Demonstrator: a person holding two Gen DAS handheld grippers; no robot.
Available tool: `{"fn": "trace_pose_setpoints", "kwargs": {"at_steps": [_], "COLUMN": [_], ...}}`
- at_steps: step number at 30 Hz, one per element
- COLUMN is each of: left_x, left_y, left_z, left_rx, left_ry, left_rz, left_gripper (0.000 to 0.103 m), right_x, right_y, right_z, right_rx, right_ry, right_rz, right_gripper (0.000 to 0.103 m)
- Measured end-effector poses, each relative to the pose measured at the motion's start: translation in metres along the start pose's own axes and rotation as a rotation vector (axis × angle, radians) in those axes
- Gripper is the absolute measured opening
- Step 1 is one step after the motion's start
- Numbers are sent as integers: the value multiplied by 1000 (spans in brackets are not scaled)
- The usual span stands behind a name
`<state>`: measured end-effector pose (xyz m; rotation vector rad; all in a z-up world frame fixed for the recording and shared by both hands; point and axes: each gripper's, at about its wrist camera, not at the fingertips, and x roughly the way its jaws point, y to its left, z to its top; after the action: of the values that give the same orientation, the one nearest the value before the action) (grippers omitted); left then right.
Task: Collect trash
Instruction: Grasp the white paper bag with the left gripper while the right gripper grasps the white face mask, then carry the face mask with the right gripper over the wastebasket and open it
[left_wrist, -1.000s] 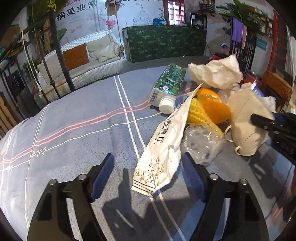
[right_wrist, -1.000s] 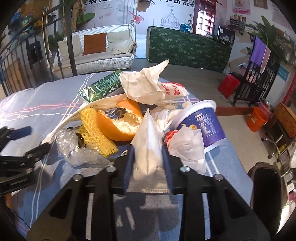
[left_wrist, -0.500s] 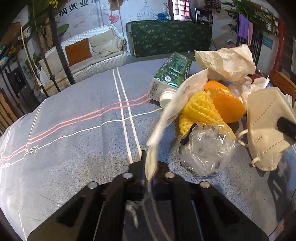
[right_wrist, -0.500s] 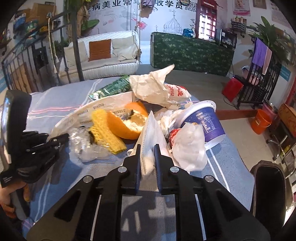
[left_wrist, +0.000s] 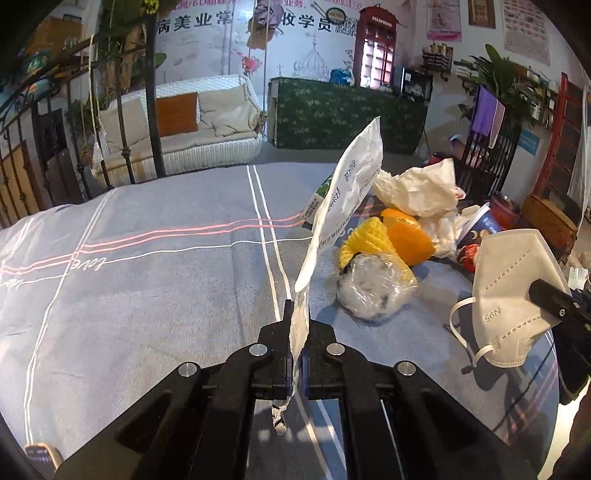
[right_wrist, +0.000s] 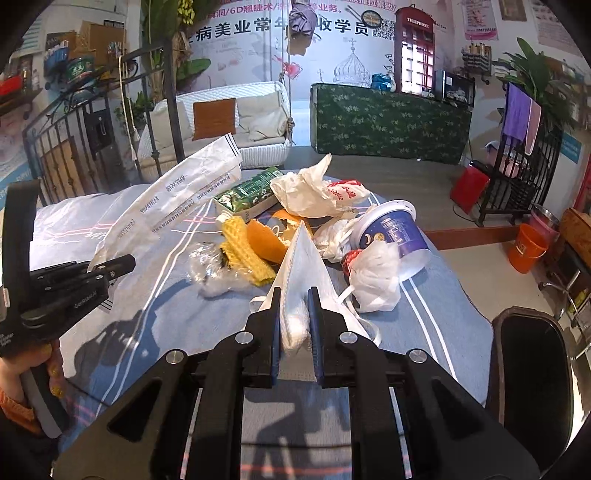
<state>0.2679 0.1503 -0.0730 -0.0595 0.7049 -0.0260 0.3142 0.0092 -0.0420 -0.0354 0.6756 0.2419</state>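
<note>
**Both tongs loaded; drop and snag risks ahead of disposal**

I have the left tongs (left_wrist: 295, 332) clamped on the lower end of a long white wrapper (left_wrist: 343, 206), which stands up off the surface (left_wrist: 147, 295) and leans toward 1 o'clock in the left wrist view. The right tongs (right_wrist: 295, 317) are pinched on the folded edge of a white N95 mask (right_wrist: 301, 266), held clear of the cloth. The rest of the trash lies in a heap at 12 o'clock in the right wrist view: orange peel (right_wrist: 264, 236), yellow foam net (right_wrist: 245, 247), crumpled clear film (right_wrist: 210, 266), a green carton (right_wrist: 247, 194), a blue tub (right_wrist: 391, 230) on its side and a knotted white bag (right_wrist: 376, 278) touching it.

Risks, as I judge them:
- The wrapper is gripped only at its end. The material looks slick, and a quick swing could pull it free.
- The wrapper's free upper part hangs over the carton; a careless sweep could knock the heap about.
- The mask's ear loops (left_wrist: 463, 332) dangle loose and could catch on the heap or on the bin rim.
- A dark bin (right_wrist: 532, 373) sits at 4 o'clock, off the surface edge. The left tongs must cross the right to reach it, so a collision is possible.
</note>
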Motion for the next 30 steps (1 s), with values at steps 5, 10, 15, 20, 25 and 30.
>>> {"fn": "trace_pose_setpoints", "kwargs": {"at_steps": [5, 10, 15, 20, 25, 30], "left_x": [-22, -44, -57, -65, -69, -69], "left_y": [-15, -30, -51, -74, -95, -123], "left_z": [-11, -14, -15, -14, -13, -17], "left_rx": [-2, -6, 11, 32, 64, 99], "left_ry": [-30, -73, -102, -131, -147, -146], "left_rz": [-19, -43, -84, -132, -180, -245], "left_gripper": [4, 4, 4, 4, 4, 4], "right_x": [-25, -49, -75, -96, -111, -126], "right_y": [2, 1, -4, -21, -47, -86], "right_z": [-9, -19, -24, -31, -38, -48], "right_rx": [-6, 2, 5, 36, 91, 177], "right_ry": [-36, -72, -112, -139, -155, -163], "right_rz": [16, 29, 40, 15, -27, -71], "right_gripper": [14, 14, 14, 14, 14, 14]}}
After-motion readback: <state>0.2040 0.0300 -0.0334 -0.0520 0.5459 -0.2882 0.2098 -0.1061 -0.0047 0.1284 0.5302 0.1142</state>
